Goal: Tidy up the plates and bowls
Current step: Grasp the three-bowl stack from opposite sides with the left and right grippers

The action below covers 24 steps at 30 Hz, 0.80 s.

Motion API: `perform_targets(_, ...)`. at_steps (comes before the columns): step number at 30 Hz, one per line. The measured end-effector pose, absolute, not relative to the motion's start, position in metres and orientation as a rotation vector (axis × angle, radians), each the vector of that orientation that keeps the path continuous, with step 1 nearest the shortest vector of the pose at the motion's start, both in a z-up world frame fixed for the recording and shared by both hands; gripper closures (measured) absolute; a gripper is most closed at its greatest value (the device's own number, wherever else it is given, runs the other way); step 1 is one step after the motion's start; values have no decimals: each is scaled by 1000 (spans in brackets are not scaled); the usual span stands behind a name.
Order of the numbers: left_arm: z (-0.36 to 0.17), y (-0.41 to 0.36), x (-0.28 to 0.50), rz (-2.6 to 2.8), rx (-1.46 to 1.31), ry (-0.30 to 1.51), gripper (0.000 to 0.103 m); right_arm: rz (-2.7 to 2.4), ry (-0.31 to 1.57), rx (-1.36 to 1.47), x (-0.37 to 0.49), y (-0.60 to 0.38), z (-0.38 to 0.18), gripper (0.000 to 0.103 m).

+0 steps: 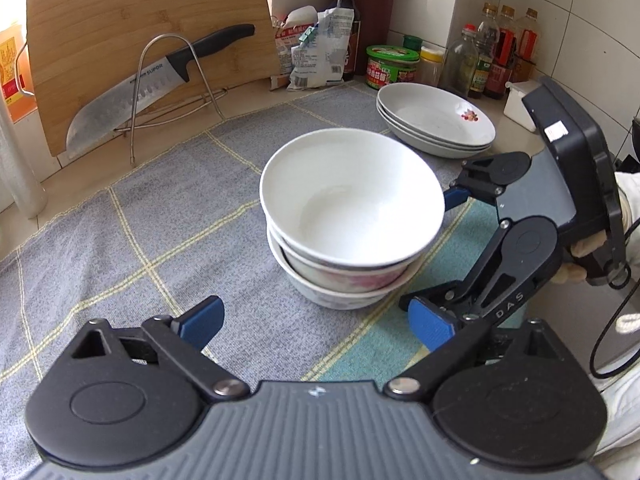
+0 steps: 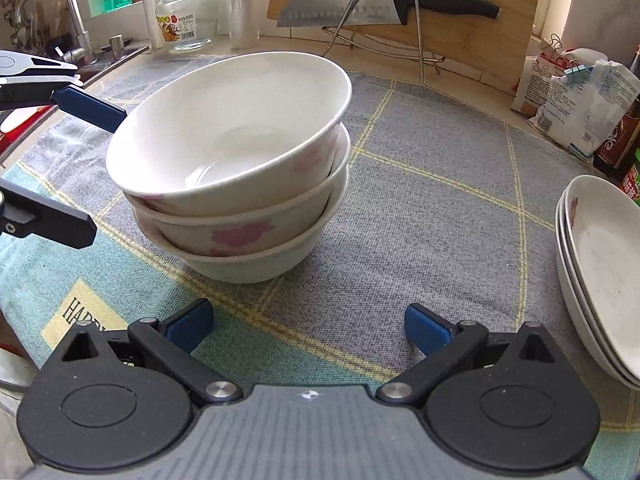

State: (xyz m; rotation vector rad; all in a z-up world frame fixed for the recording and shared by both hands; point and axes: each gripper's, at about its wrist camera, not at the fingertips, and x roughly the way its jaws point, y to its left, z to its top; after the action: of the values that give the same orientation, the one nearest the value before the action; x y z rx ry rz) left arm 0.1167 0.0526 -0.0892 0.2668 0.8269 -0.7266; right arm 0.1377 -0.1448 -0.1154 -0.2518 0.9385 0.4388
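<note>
Three white bowls with pink flowers stand nested in a stack [image 1: 348,220] [image 2: 236,168] on a grey checked cloth [image 1: 160,220] [image 2: 432,208]; the top bowl sits tilted. Three white plates are stacked [image 1: 436,118] behind the bowls, at the right edge of the right wrist view [image 2: 600,272]. My left gripper [image 1: 316,320] is open and empty, just in front of the bowls. My right gripper [image 2: 308,330] is open and empty, close to the bowls on their right side; it also shows in the left wrist view [image 1: 444,256], its fingers spread beside the stack without touching.
A wooden cutting board [image 1: 140,32] and a large knife [image 1: 152,84] on a wire rack lean at the back. Sauce bottles [image 1: 492,52], jars and food bags [image 1: 316,48] line the corner wall. A sink and tap [image 2: 68,20] lie beyond the cloth's far left.
</note>
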Motion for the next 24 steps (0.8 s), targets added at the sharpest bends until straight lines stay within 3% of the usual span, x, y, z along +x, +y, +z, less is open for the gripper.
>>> perform_targets(10, -138, 41, 147, -878, 383, 854, 4, 447, 947, -261, 140, -145, -115, 0)
perform_targets(24, -146, 43, 157, -1060, 480, 745, 1, 425, 968, -265, 144, -139, -113, 0)
